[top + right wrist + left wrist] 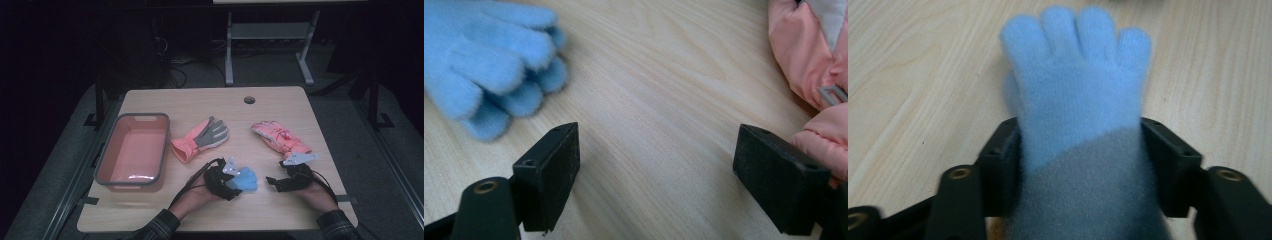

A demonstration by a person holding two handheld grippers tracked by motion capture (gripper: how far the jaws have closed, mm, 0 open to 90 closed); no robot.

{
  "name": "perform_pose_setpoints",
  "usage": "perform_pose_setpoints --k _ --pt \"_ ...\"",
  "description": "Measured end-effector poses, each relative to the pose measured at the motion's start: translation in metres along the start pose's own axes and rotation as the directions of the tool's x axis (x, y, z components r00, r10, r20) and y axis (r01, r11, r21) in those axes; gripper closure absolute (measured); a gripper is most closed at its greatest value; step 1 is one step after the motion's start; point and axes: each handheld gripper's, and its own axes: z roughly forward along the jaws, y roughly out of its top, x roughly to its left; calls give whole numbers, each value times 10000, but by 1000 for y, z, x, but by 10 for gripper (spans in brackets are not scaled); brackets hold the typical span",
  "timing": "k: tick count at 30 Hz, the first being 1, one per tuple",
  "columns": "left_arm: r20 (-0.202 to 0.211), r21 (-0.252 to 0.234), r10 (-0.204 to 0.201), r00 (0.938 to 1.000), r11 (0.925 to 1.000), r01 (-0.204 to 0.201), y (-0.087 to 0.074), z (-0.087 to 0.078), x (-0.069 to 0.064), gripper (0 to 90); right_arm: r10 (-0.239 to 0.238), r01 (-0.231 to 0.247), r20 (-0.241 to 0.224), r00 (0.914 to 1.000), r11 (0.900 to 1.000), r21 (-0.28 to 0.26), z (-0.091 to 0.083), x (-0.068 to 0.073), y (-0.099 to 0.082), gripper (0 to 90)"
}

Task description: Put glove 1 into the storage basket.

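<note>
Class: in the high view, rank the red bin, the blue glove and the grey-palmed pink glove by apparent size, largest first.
1. Red bin
2. Grey-palmed pink glove
3. Blue glove, though the left gripper partly covers it.

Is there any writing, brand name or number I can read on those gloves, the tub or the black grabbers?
None: no readable text anywhere.
Blue fuzzy glove: plain, no label.
Pink ski glove: small markings, too blurred to read.
Pink and grey glove: nothing legible.
Pink tub: no label visible.
Left gripper and right gripper: unmarked black jaws.
</note>
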Motion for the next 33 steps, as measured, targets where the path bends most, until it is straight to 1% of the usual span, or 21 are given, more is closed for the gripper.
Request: perform_pose_setpoints --k 1,2,5,6,9,10,11,13,14,17,19,20,21,23,24,25,26,28,30,31,33 --pt "53 50 67 10000 10000 -67 0 -1 0 449 7 -7 2 10000 10000 3 0 0 0 185" --pt "75 79 80 9999 9999 -81 0 -2 0 509 11 -11 4 10000 10000 5 0 0 0 185" --pt "215 271 213 9995 9994 -219 2 -3 0 607 23 -23 4 10000 10000 11 0 0 0 185" --pt "246 330 239 9994 9992 -247 3 -4 0 628 24 -24 8 10000 10000 9 0 0 0 185" --pt "289 368 154 9995 9992 -165 4 -3 -1 691 20 -20 14 10000 10000 6 0 0 0 185" --pt "279 499 277 9992 9983 -291 5 -4 -1 701 16 -16 22 10000 10000 5 0 0 0 185" --pt "262 458 199 9995 9987 -211 5 -4 -2 710 25 -25 16 10000 10000 4 0 0 0 185" --pt "244 434 226 9994 9988 -236 5 -4 -2 718 24 -24 22 10000 10000 7 0 0 0 185" --pt "288 484 236 9993 9985 -250 5 -5 -1 720 30 -30 24 10000 10000 7 0 0 0 185" --pt "345 377 132 9993 9992 -145 5 -7 -1 726 34 -34 24 10000 10000 9 0 0 0 185" --pt "528 157 -113 9985 9998 105 6 -9 1 728 47 -47 16 10000 10000 13 0 0 0 185" --pt "549 189 -81 9985 9998 71 6 -11 1 728 42 -42 16 10000 10000 13 0 0 0 185" --pt "571 60 -241 9981 9997 238 6 -12 1 728 40 -40 19 10000 10000 12 0 0 0 185" --pt "678 -1 -257 9974 9997 257 7 -16 3 728 44 -44 21 10000 10000 15 0 0 0 185" --pt "783 -123 -429 9960 9990 440 7 -18 4 728 45 -45 20 10000 10000 14 0 0 0 185" --pt "870 -192 -485 9950 9985 504 7 -20 4 728 40 -40 20 10000 10000 11 0 0 0 184" --pt "884 -158 -440 9951 9988 456 7 -23 5 728 29 -29 13 10000 10000 12 0 0 0 183" --pt "851 -245 -547 9949 9981 570 7 -26 6 727 19 -19 13 10000 10000 10 0 0 0 183" --pt "850 -252 -542 9949 9981 566 7 -31 9 727 9 -9 12 10000 10000 11 0 0 0 180" --pt "790 -347 -682 9945 9969 711 7 -34 11 727 5 -5 9 10000 10000 14 0 0 0 177" --pt "785 -303 -630 9949 9974 655 7 -36 13 727 44 -44 12 10000 10000 38 0 0 0 166"
